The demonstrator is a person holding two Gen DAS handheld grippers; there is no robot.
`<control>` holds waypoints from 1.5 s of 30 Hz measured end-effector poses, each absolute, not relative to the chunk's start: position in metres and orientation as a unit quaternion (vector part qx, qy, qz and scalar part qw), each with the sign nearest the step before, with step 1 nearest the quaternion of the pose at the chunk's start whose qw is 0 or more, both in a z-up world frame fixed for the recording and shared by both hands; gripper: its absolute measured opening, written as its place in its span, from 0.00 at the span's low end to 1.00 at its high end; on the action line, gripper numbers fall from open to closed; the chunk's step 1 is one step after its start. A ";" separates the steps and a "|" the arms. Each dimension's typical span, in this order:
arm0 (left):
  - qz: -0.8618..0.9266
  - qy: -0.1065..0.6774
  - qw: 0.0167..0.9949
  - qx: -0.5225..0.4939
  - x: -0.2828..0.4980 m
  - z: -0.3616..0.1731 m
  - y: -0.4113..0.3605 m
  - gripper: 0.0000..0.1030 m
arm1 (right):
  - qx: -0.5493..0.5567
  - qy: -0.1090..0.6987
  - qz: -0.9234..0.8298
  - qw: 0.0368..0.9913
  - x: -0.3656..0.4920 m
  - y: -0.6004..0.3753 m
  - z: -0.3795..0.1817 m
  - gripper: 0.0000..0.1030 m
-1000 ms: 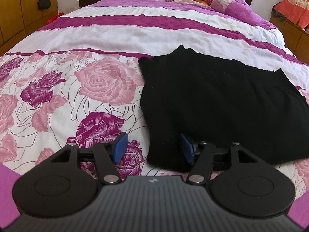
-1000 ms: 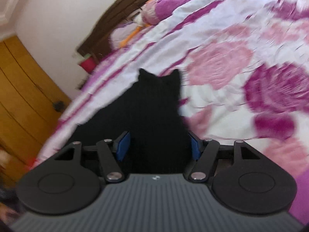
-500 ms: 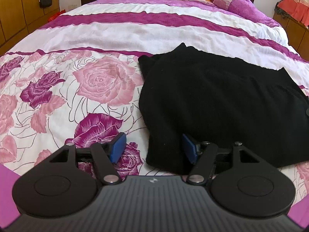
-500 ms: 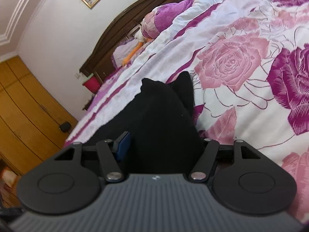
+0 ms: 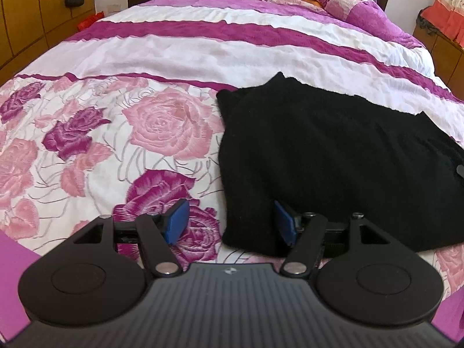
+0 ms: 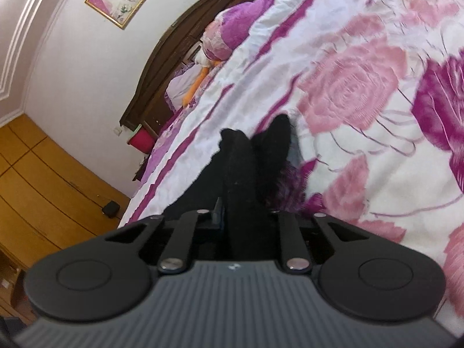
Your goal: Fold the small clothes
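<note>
A black knitted garment (image 5: 333, 159) lies mostly flat on a bed (image 5: 174, 49) covered in a pink and purple rose print, near the foot edge and toward the right side of the bed as the left wrist view shows it. The left tongs (image 5: 230, 221) are spread wide, straddling the near left corner of the garment: one blue pad sits over bare bedding, the other over the black cloth, and neither presses on anything. The right tongs (image 6: 243, 217) are closing on a raised ridge of the same garment, which fills the gap between the jaws and runs away from them in two bunched folds; the pads look to be pinching it already. The risk from here is an uneven lift. With only the right side gripped and the left corner loose, pulling would likely drag the garment across the bed or twist it into a rope instead of a clean fold. The right grip also seems to have gathered a thick bunch, not a single edge, so the fold line may come out crooked. The knit is soft and could slip free if the pinch is shallow.
</note>
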State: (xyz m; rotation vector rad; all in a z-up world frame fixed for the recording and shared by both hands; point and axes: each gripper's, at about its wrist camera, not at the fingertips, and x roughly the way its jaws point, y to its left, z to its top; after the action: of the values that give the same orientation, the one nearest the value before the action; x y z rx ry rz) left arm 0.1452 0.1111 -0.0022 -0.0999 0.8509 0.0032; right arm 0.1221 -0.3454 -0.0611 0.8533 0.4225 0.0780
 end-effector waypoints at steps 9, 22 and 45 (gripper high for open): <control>0.012 0.397 0.916 -0.052 0.129 0.012 0.133 0.67 | 0.386 0.192 0.053 0.901 0.128 -0.324 -0.015 0.16; 0.034 0.378 0.924 -0.051 0.122 0.022 0.170 0.67 | 0.258 0.188 0.100 0.942 0.156 -0.235 0.059 0.15; 0.055 0.359 0.927 -0.098 0.126 0.008 0.229 0.67 | 0.053 0.259 0.180 0.947 0.181 -0.039 0.023 0.13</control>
State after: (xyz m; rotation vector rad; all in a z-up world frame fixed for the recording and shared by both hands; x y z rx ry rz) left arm 0.1261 0.2288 0.0083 -0.2018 0.7357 0.1130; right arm 0.1809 -0.0389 0.0230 0.1078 0.5275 0.3668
